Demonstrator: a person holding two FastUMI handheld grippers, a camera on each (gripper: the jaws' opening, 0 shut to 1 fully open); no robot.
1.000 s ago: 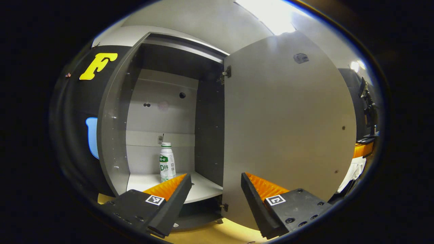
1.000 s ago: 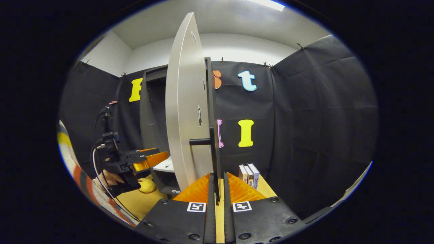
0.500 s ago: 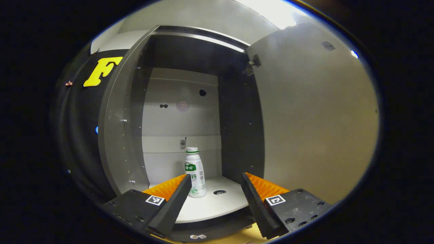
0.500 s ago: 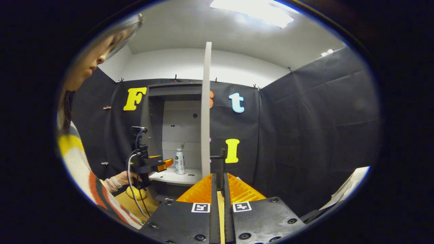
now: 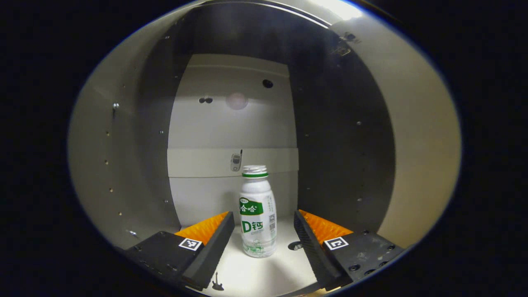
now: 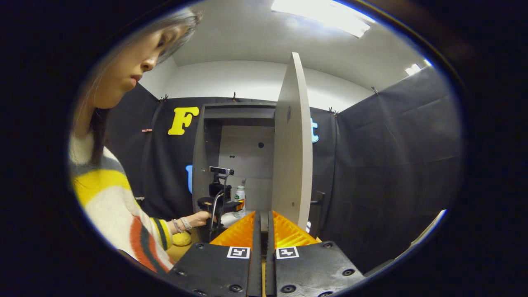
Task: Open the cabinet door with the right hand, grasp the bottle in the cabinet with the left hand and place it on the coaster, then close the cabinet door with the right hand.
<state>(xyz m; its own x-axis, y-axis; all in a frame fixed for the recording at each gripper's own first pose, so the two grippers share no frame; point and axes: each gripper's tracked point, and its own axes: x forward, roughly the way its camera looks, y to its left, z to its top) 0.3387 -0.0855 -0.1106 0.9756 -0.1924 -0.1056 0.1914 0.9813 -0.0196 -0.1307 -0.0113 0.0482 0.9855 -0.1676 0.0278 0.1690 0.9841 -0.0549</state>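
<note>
A white bottle (image 5: pixel 258 212) with a green label and a pale cap stands upright on the cabinet's white shelf (image 5: pixel 255 276). My left gripper (image 5: pixel 264 214) is open inside the cabinet, with one finger on each side of the bottle and a gap to each. In the right gripper view the cabinet door (image 6: pixel 291 144) stands wide open, nearly edge-on. Its dark handle (image 6: pixel 317 202) is to the right of my right gripper (image 6: pixel 262 214), which is shut with nothing between its fingers. A hand holds the left gripper (image 6: pixel 237 205) at the shelf, level with the bottle (image 6: pixel 240 198).
The cabinet's dark side walls (image 5: pixel 338 144) close in on both sides of the left gripper. A person in a striped sweater (image 6: pixel 111 206) leans in at the left. A yellow rounded thing (image 6: pixel 181 238) lies on the wooden table below the hand.
The left gripper has moved forward into the cabinet until its fingers flank the bottle. The right gripper has come off the door handle and drawn back. The door has stayed wide open.
</note>
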